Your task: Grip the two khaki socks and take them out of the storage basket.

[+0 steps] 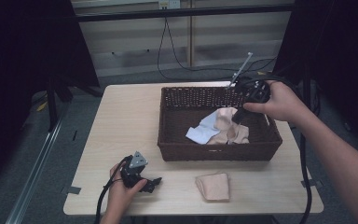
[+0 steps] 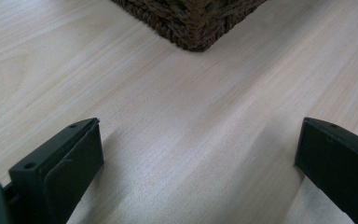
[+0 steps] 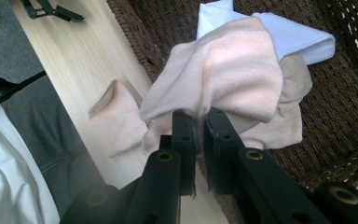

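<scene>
A dark brown wicker basket (image 1: 265,148) stands on the right half of the wooden table. Over it my right gripper (image 1: 237,118) is shut on a pale pink cloth (image 1: 225,117), which hangs lifted from the pile; in the right gripper view the pink cloth (image 3: 228,74) drapes over my pinched right gripper (image 3: 200,119). A white cloth (image 1: 201,131) and a beige cloth (image 1: 235,135) lie in the basket under it. A folded peach cloth (image 1: 213,185) lies on the table before the basket. My left gripper (image 1: 157,181) rests open on the table near the front left, nothing between its jaws.
In the left gripper view a corner of the basket (image 2: 193,21) lies ahead over bare wood. Cables (image 1: 105,200) trail from both grippers. The table's front edge (image 1: 191,210) is close to the left hand. Dark stands flank the table.
</scene>
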### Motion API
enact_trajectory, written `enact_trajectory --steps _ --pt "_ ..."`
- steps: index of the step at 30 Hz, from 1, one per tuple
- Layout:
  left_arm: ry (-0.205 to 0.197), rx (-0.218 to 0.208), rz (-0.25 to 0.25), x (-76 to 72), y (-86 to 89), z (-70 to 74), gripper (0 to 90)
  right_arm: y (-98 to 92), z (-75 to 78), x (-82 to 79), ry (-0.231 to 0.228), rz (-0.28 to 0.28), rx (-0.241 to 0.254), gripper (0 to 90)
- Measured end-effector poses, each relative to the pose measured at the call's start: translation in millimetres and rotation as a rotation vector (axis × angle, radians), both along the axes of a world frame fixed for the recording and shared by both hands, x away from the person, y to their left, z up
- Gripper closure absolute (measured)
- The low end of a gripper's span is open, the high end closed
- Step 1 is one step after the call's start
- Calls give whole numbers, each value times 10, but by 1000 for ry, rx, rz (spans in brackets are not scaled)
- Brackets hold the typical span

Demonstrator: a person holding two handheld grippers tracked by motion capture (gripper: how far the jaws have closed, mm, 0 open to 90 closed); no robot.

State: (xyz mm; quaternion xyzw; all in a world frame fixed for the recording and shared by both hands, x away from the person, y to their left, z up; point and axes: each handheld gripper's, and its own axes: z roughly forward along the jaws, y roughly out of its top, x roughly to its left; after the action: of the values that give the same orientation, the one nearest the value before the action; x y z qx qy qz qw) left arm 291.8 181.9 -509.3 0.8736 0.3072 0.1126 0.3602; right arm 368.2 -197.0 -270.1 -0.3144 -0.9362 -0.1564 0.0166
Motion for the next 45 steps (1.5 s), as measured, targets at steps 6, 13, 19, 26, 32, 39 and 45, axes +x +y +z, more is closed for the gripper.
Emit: enact_trajectory --steps 6,13,19,26,32,39,45 --pt "0 0 0 0 0 0 5 3 101 -51 -1 17 5 838" --pt "0 0 0 0 0 0 5 10 136 -88 17 32 11 838" --pt "-1 0 0 0 0 0 5 26 166 -131 26 46 16 837" --pt "0 0 0 0 0 0 5 45 229 -205 29 77 2 837" --pt "-1 0 0 0 0 0 5 85 221 -262 35 103 4 837" --pt "0 0 0 0 0 0 5 169 154 -334 58 135 5 836" --pt "0 0 0 0 0 0 5 218 -20 -369 61 162 10 836"
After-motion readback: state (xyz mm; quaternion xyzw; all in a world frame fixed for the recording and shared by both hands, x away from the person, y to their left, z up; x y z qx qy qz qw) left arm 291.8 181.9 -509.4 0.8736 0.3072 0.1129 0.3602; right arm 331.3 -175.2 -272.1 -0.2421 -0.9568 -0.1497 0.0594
